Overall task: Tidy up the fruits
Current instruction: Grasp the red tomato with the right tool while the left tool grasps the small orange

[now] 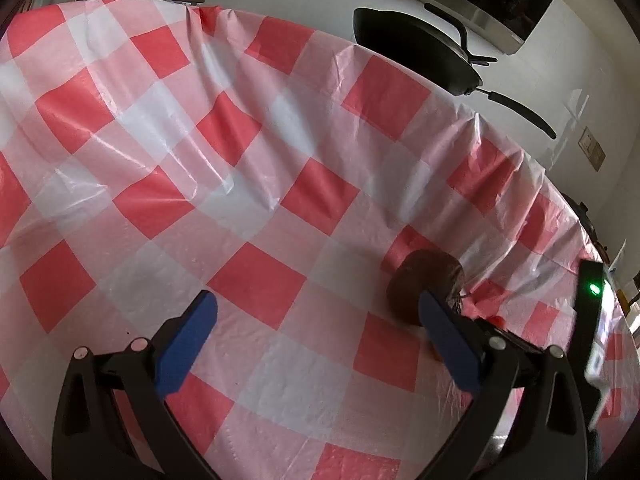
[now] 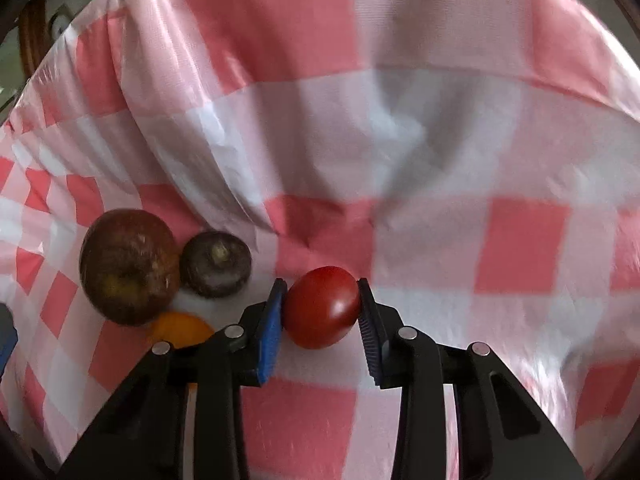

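Checked cloth (image 2: 400, 120) bears tomato (image 2: 322, 307) inside right hand-held gripper (image 2: 322, 294).

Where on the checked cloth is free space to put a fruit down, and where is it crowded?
Free: the wide cloth between the open left gripper and the black pan, and the stretch beyond the tomato in the right gripper. Crowded: beside that gripper, where the brown apple, dark round fruit and orange fruit cluster.

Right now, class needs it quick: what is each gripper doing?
Left gripper: open, holding nothing.
Right gripper: shut on the red tomato.
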`<control>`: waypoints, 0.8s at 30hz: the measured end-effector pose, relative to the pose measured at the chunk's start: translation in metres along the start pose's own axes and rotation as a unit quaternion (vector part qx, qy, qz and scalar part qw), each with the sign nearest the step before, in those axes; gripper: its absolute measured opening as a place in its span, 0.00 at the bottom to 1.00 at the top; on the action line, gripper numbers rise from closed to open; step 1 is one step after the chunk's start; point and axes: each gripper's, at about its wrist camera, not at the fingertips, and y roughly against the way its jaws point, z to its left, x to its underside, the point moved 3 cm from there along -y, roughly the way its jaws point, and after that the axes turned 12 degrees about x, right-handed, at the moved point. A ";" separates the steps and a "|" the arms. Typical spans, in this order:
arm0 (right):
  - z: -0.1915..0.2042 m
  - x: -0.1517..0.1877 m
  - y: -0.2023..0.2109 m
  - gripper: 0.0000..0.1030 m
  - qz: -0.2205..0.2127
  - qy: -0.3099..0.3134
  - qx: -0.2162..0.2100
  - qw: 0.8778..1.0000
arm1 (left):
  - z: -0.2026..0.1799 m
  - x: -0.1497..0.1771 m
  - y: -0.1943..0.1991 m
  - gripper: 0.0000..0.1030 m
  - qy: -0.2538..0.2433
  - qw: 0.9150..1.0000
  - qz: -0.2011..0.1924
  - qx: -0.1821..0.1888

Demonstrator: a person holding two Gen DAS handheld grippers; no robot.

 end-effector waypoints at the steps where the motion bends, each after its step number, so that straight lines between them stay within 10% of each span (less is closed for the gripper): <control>1: -0.010 0.008 0.009 0.33 -0.001 -0.036 -0.015 0.999 | -0.001 0.000 -0.001 0.98 -0.002 1.000 0.002 0.001; 15: -0.083 0.063 0.044 0.34 -0.035 -0.259 -0.075 0.962 | -0.061 0.025 -0.022 0.96 -0.102 0.988 0.088 0.076; 24: -0.112 0.052 0.032 0.34 -0.029 -0.324 -0.072 0.943 | -0.101 0.040 -0.067 0.64 -0.164 0.973 0.157 0.047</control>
